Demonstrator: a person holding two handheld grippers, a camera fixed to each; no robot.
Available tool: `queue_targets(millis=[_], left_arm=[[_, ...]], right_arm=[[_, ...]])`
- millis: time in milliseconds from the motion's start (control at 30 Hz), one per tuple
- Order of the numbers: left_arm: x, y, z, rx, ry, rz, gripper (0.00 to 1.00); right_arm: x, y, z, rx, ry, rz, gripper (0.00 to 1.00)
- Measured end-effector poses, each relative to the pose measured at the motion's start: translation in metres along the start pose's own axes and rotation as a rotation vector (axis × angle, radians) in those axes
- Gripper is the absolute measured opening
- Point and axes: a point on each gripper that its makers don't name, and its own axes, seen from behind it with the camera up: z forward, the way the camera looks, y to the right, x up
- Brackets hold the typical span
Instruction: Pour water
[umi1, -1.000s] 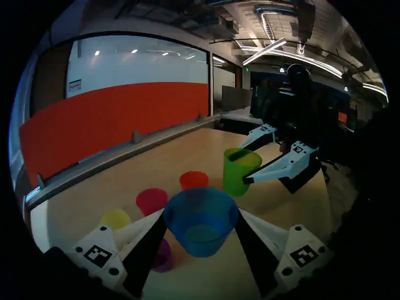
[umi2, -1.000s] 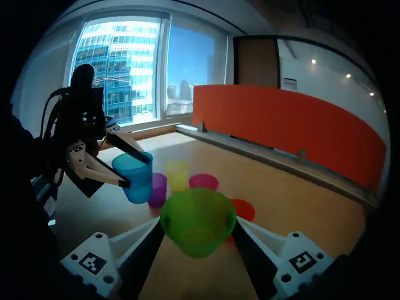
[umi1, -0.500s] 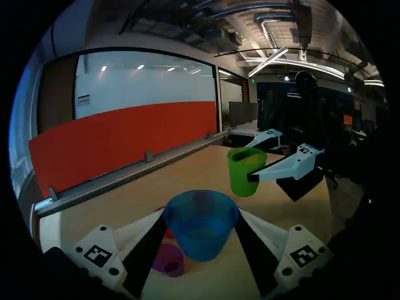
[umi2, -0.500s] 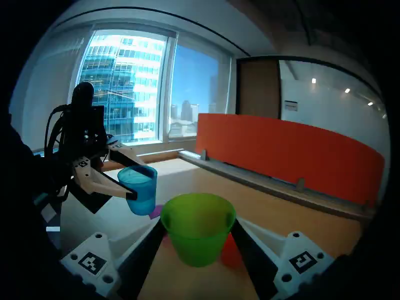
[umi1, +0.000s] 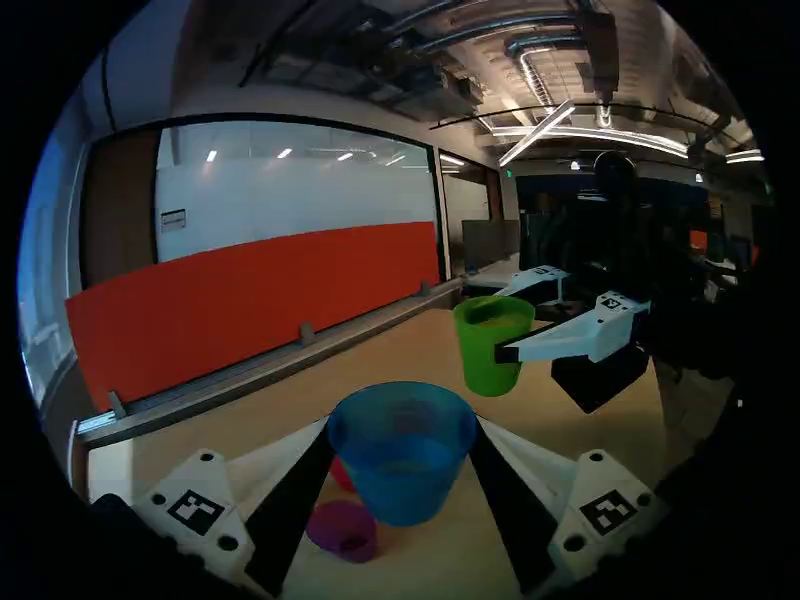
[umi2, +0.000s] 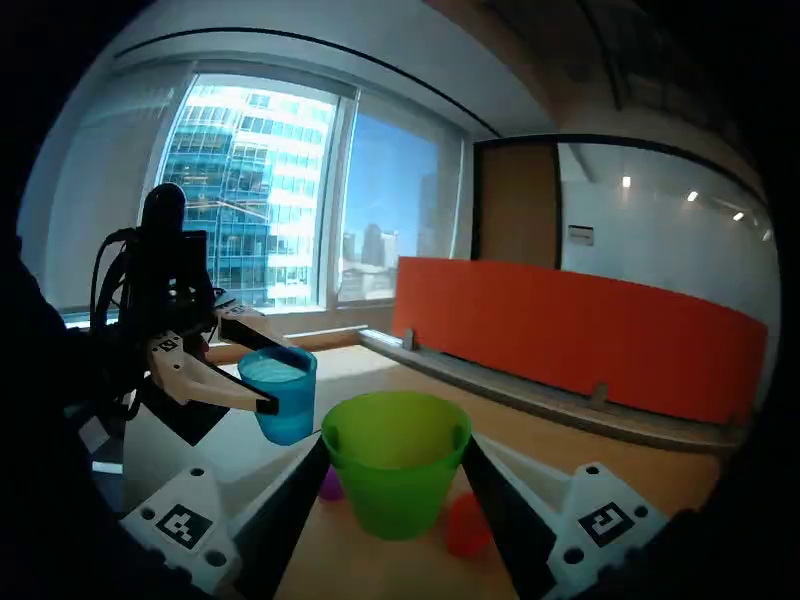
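Note:
In the left gripper view my left gripper (umi1: 402, 470) is shut on a blue cup (umi1: 402, 460) with water in it, held upright above the wooden table (umi1: 420, 350). Farther off to the right, the right gripper (umi1: 500, 340) holds a green cup (umi1: 488, 345) in the air. In the right gripper view my right gripper (umi2: 396, 480) is shut on that green cup (umi2: 396, 460), which looks empty. To its left the left gripper (umi2: 262, 385) carries the blue cup (umi2: 280, 393), water near its rim.
Small cups stand on the table below: purple (umi1: 343, 528) and red (umi1: 342, 472) in the left gripper view, purple (umi2: 330, 485) and red (umi2: 466, 522) in the right gripper view. An orange partition (umi2: 590, 320) runs along the table's far side. Large windows (umi2: 260, 200) stand behind the left gripper.
Both grippers have lifted their cups higher above the table. The small cups have dropped lower in both views and some are now hidden behind the held cups.

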Motion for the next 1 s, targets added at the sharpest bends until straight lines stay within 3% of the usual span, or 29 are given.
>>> queue_targets(millis=[400,800,1000], left_arm=[[0.021,-0.006,-0.005,0.023,0.053,0.017,0.88],[0.032,-0.016,-0.011,0.061,0.079,0.069,0.88],[0.04,-0.021,-0.015,0.093,0.088,0.12,0.88]], right_arm=[[0.01,-0.005,0.005,0.014,0.02,0.008,0.92],[0.007,-0.019,0.014,0.062,0.009,0.029,0.91],[0.009,-0.029,0.019,0.089,0.008,0.031,0.9]])
